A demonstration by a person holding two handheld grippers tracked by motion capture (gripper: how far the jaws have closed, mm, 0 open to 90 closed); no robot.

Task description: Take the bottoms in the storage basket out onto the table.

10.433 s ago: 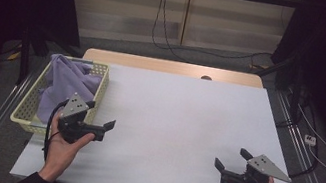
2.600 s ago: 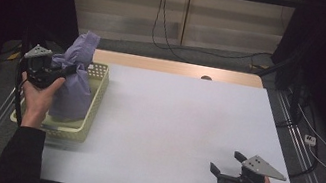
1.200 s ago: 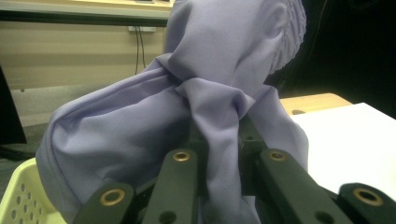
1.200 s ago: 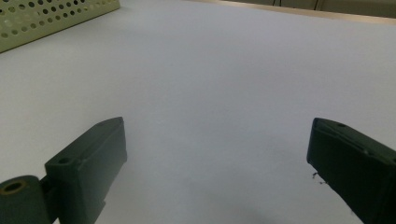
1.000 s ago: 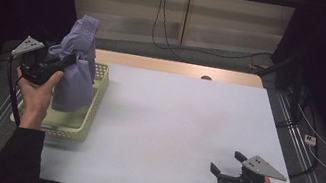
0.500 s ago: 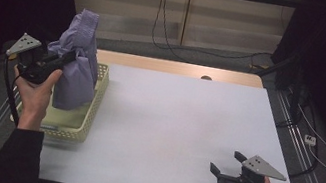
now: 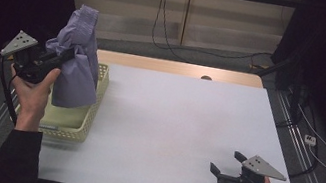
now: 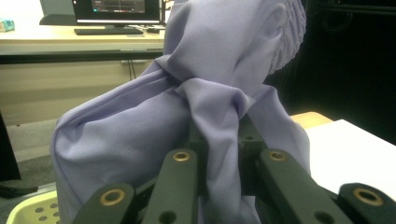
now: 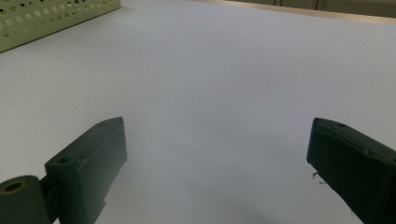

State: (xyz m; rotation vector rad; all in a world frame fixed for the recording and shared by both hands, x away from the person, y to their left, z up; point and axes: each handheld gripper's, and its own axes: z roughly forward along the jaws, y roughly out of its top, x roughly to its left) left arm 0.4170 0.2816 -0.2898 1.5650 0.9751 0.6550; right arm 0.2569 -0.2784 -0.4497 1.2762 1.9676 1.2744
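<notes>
A lilac cloth hangs bunched above the pale yellow basket at the table's left edge, its lower end still inside the basket. My left gripper is shut on a gathered fold of it, held up over the basket's left side. In the left gripper view the cloth is pinched between the two black jaws, and my left gripper is mostly draped by fabric. My right gripper rests low on the white table near the front right corner, its jaws wide apart with nothing between them.
The basket's perforated wall shows at the far left of the right gripper view. A wooden strip runs along the table's far edge. Cables lie on the floor behind, and a metal rail flanks the table's right side.
My left gripper has lifted the lilac cloth a little higher out of the basket. The right gripper has stayed where it was.
</notes>
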